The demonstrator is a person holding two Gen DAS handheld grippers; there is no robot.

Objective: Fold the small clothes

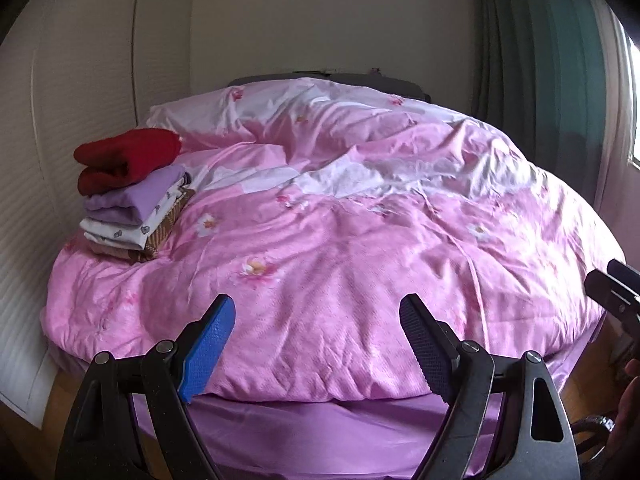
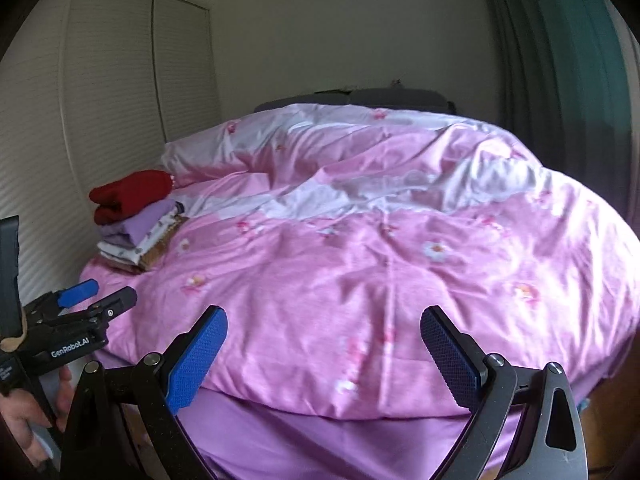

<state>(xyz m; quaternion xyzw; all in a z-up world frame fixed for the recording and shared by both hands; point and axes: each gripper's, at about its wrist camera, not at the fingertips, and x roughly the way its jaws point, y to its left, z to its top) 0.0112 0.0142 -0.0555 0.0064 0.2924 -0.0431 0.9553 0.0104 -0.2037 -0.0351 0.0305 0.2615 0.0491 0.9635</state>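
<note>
A stack of folded small clothes [image 1: 132, 196] lies on the left side of the bed, a red garment [image 1: 128, 156] on top, then a lilac one, a white printed one and a brown one at the bottom. It also shows in the right wrist view [image 2: 136, 216]. My left gripper [image 1: 316, 308] is open and empty, held before the foot of the bed. It also appears in the right wrist view [image 2: 100, 292], at the left. My right gripper [image 2: 322, 320] is open and empty, held beside it. Part of it shows at the right edge of the left wrist view [image 1: 612, 292].
A pink floral duvet [image 1: 340, 240] covers the bed, rumpled toward the far end, over a lilac sheet [image 1: 320, 428]. White louvred closet doors [image 2: 80, 120] stand at the left. Green curtains [image 1: 540, 60] and a window are at the right. Wooden floor lies below.
</note>
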